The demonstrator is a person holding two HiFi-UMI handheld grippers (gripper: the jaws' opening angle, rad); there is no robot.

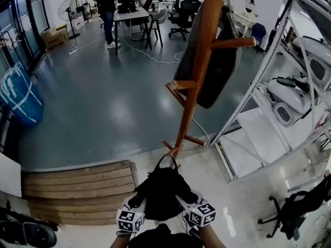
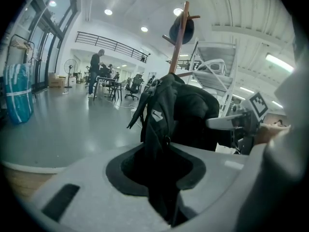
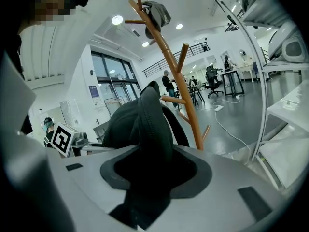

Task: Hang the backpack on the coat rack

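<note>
A black backpack (image 1: 163, 192) hangs between my two grippers, low in the head view, its top loop (image 1: 166, 160) pointing toward the foot of the wooden coat rack (image 1: 199, 71). My left gripper (image 1: 135, 205) is shut on the backpack's left side, with black fabric (image 2: 161, 129) running down between its jaws. On the right side my right gripper (image 1: 192, 204) is shut on a padded strap (image 3: 152, 124). The rack (image 3: 174, 71) rises just beyond the backpack, and a dark garment (image 1: 217, 61) hangs on its upper pegs.
A white metal shelving frame (image 1: 258, 87) stands right of the rack. Wooden steps (image 1: 77, 190) lie at lower left. A cable (image 1: 199, 125) runs across the grey floor. People stand at desks (image 1: 129, 15) far back. A blue bag (image 1: 18, 94) leans at the left wall.
</note>
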